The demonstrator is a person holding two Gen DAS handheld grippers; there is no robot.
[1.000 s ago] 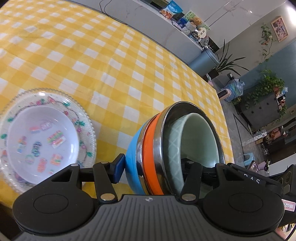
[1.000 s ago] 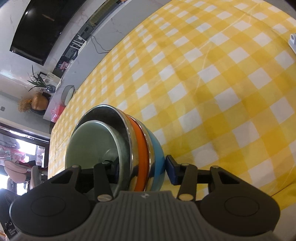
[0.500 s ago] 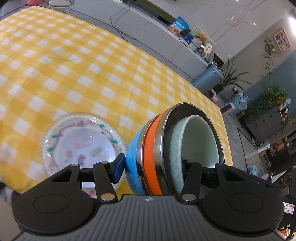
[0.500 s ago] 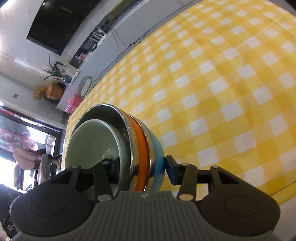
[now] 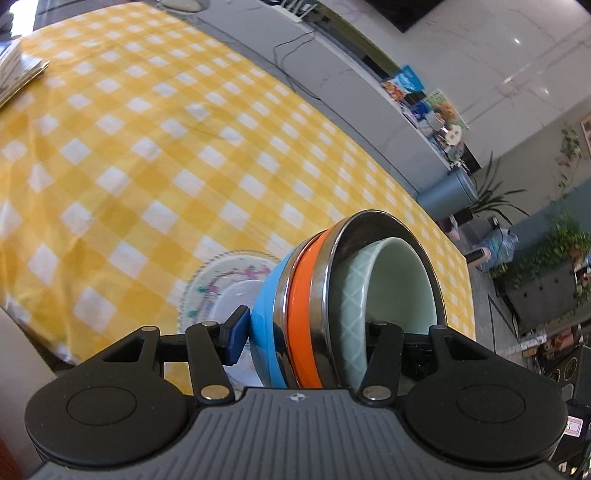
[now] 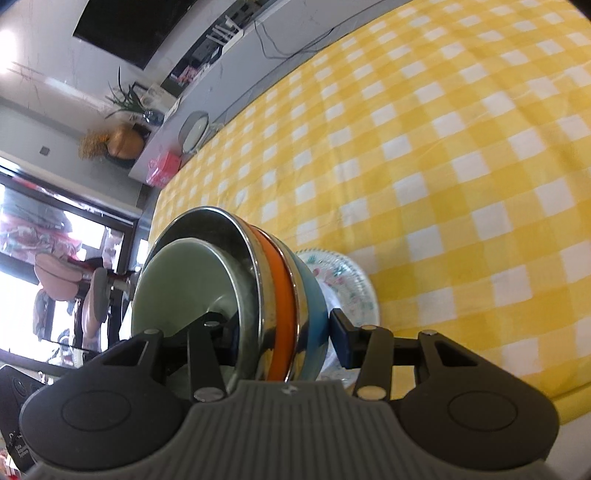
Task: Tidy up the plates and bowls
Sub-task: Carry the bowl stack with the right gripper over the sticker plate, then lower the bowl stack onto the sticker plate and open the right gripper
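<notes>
Both grippers have carried the nested bowls (image 5: pixel 332 302) across the counter (image 5: pixel 147 166), and the patterned plate (image 5: pixel 221 280) now sits lower centre, just behind the stack. Left gripper (image 5: pixel 306 332) and right gripper (image 6: pixel 280 328) each have their jaws clamped on the stack's rim. To set it down well, keep both level and centre it over the plate. Four bowls, one plate.

A home living/dining rm: worktop w/ yellow checked cloth (image 5: pixel 155 155), wall TV (image 6: pixel 125 29), houseplants (image 5: pixel 495 192), snack-cluttered sideboard (image 5: pixel 369 74).
</notes>
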